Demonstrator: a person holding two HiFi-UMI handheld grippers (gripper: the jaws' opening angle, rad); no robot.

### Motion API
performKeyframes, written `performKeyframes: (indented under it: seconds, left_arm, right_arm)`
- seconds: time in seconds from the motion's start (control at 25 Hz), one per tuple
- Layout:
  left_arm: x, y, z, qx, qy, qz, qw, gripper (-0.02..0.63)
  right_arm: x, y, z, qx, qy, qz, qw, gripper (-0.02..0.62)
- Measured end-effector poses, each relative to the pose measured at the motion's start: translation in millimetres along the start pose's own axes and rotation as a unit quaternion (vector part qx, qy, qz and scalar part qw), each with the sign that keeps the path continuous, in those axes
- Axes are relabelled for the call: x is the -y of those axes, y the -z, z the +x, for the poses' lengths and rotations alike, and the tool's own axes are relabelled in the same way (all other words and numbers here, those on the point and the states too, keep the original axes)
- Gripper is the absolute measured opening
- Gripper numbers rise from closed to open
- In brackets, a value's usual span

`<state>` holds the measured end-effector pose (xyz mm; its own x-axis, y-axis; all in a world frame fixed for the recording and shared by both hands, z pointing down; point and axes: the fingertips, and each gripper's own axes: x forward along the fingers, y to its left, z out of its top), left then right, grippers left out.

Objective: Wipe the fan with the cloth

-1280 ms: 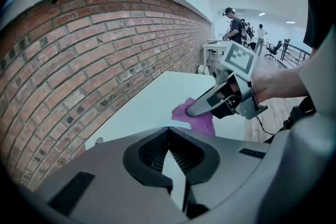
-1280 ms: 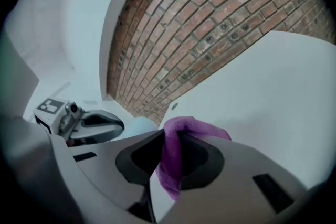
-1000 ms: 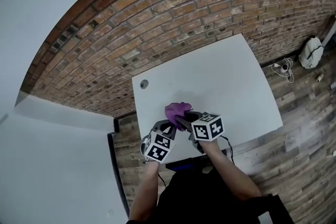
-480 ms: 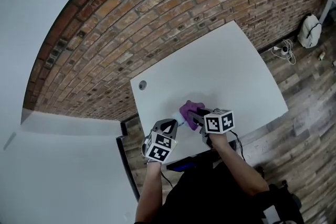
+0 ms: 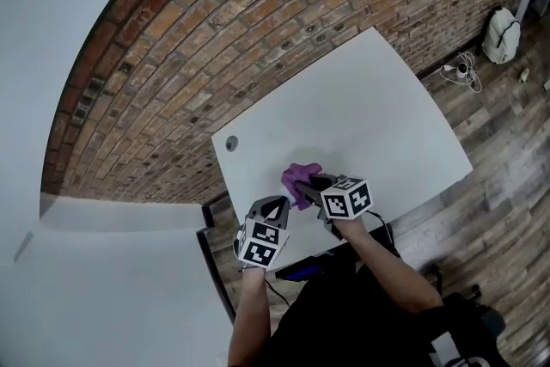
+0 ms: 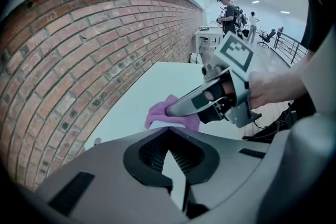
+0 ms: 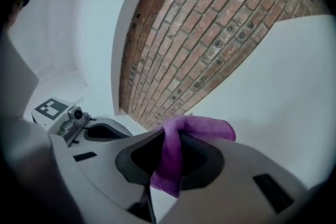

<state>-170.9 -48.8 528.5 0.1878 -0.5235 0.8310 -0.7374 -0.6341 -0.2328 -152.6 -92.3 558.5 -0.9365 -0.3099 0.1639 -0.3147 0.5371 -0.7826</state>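
Purple cloth, pinched in the right gripper, hangs just beyond the tips of the left gripper, whose jaws are pressed together; the fan cannot be made out beside them.

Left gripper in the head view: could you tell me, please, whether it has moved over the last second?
No. The left gripper sits at the same spot below the round hole in the table, at its near edge.

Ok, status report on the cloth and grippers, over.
Right gripper shut on purple cloth, over white table. Left gripper shut, close by. Fan not made out.
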Motion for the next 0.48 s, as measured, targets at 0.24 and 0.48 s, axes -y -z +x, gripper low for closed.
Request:
performKeyframes:
  seconds: [0.24,0.48]
  left_arm:
    - [2.4,-0.4,0.0,-0.006,0.004,0.003,1.0,0.005]
    - [2.2,-0.3,-0.4,-0.006,0.003,0.001,1.0,0.005]
  right_arm:
    - [38.7,12.2,-17.3,-0.03,0.039,0.052,0.997,0.064]
    - [-32.3,-19.7,-6.1,0.007,-0.058,0.052,0.997,0.064]
